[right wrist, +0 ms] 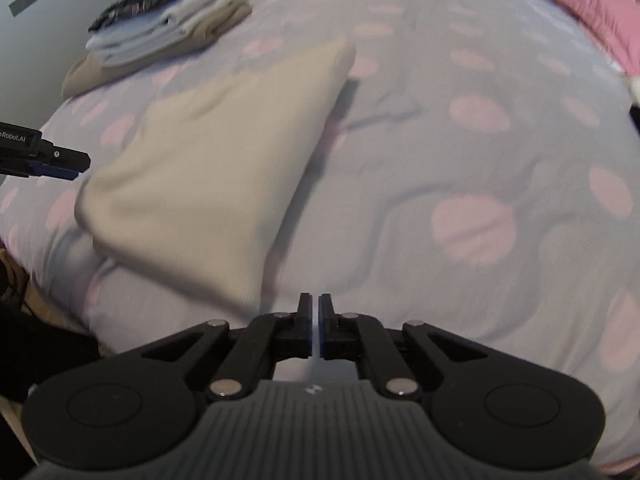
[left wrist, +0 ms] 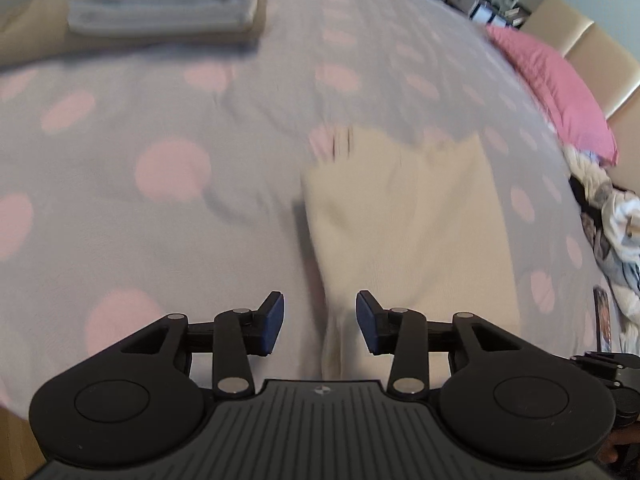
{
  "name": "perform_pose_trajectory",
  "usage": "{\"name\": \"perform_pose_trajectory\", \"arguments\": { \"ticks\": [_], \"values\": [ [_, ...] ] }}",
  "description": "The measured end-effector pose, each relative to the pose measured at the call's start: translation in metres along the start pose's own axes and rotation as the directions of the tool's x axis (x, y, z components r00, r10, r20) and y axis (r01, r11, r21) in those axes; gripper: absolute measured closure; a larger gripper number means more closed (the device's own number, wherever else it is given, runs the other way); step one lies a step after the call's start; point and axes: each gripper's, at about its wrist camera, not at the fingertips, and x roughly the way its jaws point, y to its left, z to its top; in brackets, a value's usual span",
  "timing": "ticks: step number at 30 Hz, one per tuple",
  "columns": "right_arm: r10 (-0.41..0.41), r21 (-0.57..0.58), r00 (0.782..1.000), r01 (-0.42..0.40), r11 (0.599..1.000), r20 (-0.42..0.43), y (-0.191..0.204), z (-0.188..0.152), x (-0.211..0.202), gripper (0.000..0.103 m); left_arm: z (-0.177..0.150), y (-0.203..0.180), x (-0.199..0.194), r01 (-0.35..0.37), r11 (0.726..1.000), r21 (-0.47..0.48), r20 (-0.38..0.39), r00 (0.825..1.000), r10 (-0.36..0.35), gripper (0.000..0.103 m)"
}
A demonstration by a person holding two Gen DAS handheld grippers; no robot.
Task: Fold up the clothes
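Left wrist view takes in a wide bed under a lilac-grey cover with pale pink dots (left wrist: 168, 208); at its far left sits a stack of folded towels and clothes in white, grey and tan (left wrist: 160, 4), and along the right edge lie a pink pillow (left wrist: 560, 88) and a crumpled heap of patterned, unfolded laundry (left wrist: 616, 240). Beige padded headboard panels (left wrist: 592, 44) stand behind the pillow. Just right of centre on the cover lies the cream ribbed-knit garment (left wrist: 412, 232), folded into a flat, roughly rectangular shape, its near corner reaching down between the fingers of the left gripper (left wrist: 320, 322), whose blue pads are spread wide apart and grip nothing. From the right wrist the same garment (right wrist: 216, 168) looks like a broad wedge left of centre, well short of the stack (right wrist: 168, 20). The right gripper (right wrist: 315, 322) hovers above bare cover beside the garment's near edge, its fingers drawn almost together with only a sliver between them, holding nothing.
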Motion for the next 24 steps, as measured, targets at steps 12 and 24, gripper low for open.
{"name": "perform_pose_trajectory", "arguments": {
  "ticks": [12,24],
  "values": [
    [0.061,-0.029,0.991,-0.058,0.998,0.121,0.015,0.080,0.025,0.076,0.048,-0.030,0.056,0.078,0.993,0.090,0.053,0.995,-0.083,0.067],
    [0.111,0.015,0.988,-0.113,0.993,0.110,0.004,0.089,0.064,0.064,0.043,-0.020,0.091,0.016,0.994,0.109,0.030,0.999,-0.019,0.063]
  ]
}}
